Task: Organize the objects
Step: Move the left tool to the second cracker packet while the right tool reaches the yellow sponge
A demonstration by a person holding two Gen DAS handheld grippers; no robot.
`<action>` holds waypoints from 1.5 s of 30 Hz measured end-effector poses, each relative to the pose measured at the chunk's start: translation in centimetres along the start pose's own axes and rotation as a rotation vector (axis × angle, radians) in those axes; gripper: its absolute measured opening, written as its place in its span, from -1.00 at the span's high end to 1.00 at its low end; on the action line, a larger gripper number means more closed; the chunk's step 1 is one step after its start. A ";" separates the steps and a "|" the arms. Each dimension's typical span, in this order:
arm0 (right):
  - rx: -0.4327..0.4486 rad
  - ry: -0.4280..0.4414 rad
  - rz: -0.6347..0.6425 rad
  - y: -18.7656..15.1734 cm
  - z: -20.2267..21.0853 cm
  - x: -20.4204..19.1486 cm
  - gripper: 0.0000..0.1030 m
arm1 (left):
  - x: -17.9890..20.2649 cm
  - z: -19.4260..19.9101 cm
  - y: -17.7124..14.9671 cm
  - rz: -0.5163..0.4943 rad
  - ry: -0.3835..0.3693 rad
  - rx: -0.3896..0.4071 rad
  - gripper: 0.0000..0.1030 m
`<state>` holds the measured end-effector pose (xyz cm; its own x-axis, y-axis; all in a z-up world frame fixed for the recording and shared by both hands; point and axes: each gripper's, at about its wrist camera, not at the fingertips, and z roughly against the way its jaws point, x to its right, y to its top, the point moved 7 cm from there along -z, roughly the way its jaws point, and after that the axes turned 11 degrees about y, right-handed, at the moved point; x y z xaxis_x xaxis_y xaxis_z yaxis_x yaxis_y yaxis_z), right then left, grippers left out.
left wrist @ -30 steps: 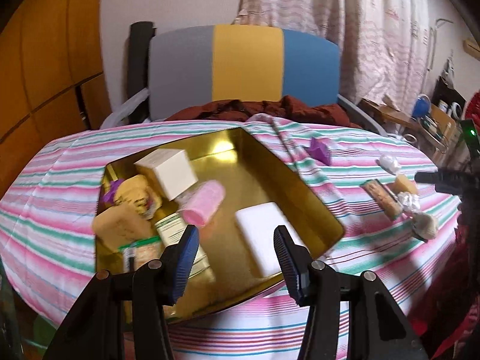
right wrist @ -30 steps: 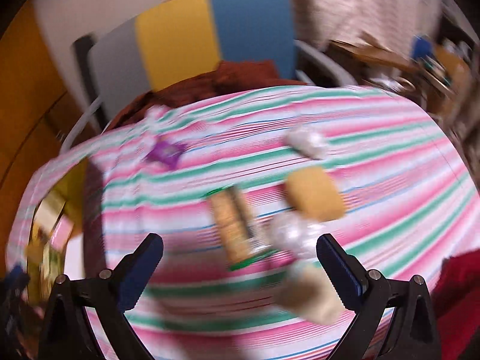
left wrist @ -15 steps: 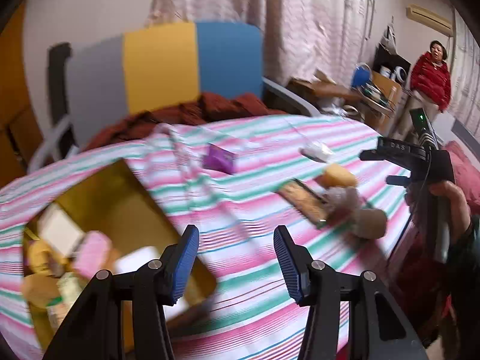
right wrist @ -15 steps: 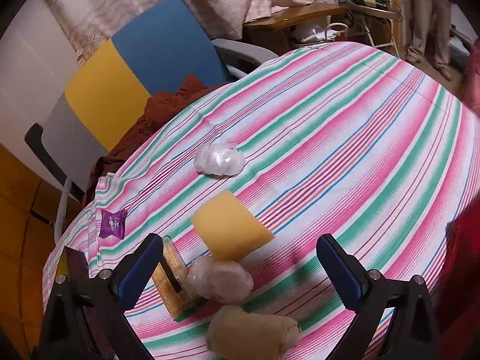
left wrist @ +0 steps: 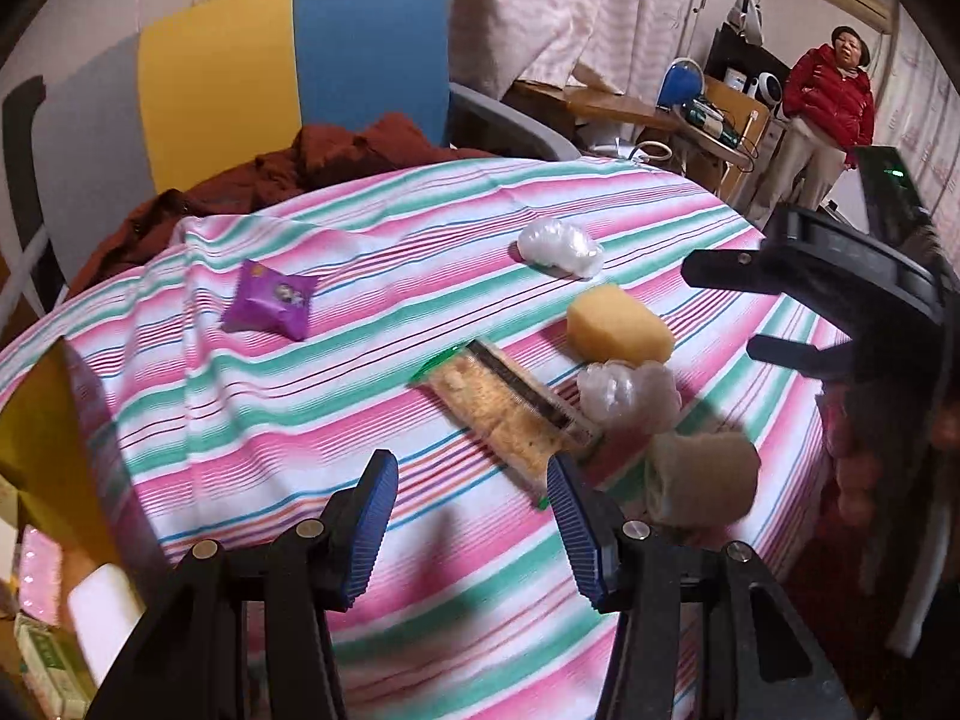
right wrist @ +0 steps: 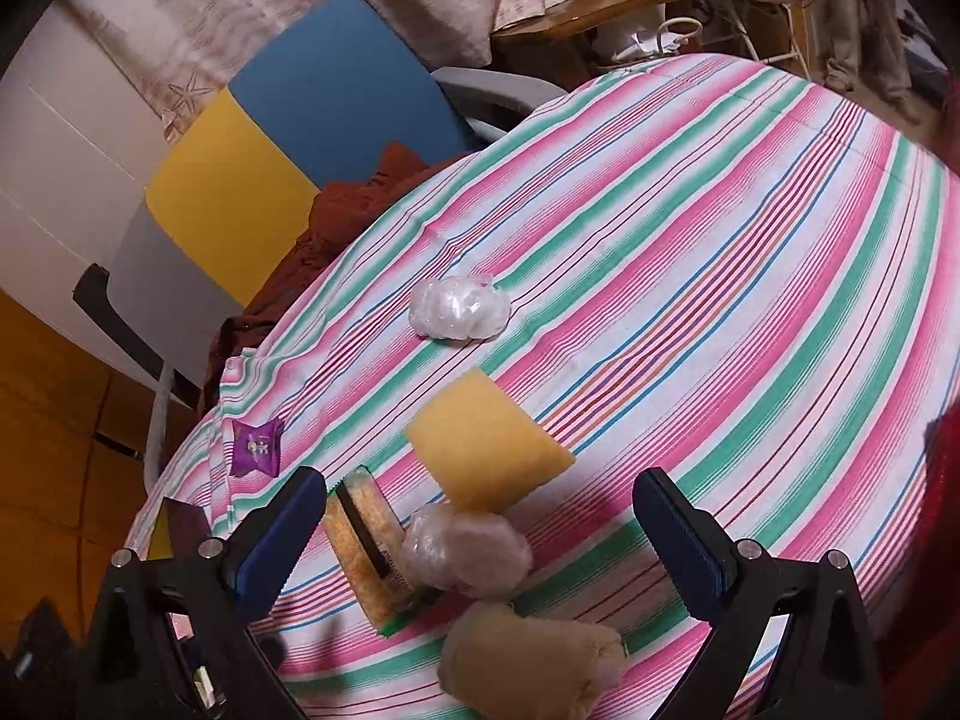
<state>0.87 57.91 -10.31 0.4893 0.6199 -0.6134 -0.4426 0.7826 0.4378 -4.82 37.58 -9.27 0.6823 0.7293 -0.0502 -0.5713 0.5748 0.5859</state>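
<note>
Left wrist alone shows gold tin (left wrist: 42,450) and bystander (left wrist: 822,114).

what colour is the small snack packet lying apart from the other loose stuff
Purple packet, with a small printed picture on it; clearest in the left wrist view.

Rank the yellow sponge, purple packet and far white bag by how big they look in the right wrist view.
1. Yellow sponge, clearly the largest.
2. Far white bag.
3. Purple packet, smallest.
The sponge lies nearer the camera than the other two, so part of its lead may be nearness rather than true size.
</note>
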 end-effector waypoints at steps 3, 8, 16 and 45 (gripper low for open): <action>-0.008 0.011 0.000 0.0 -0.2 -0.1 -0.99 | 0.8 -1.4 0.9 -0.001 0.033 -0.010 -0.02; -0.019 0.022 -0.004 -0.1 -0.4 -0.2 -0.99 | 1.3 -4.7 2.0 0.094 0.029 -0.086 -0.25; -0.029 0.042 -0.017 -0.2 -0.6 0.0 -0.99 | 1.5 -8.7 3.1 0.219 0.053 -0.175 -0.25; -0.166 -0.085 0.056 -1.7 -3.6 0.4 -0.99 | -0.1 -6.9 -1.2 -0.028 0.054 0.029 -0.13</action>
<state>-0.89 56.65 -13.70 0.5189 0.6707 -0.5300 -0.5855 0.7306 0.3512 -7.38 39.41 -15.57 0.6720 0.7323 -0.1103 -0.5379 0.5850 0.6070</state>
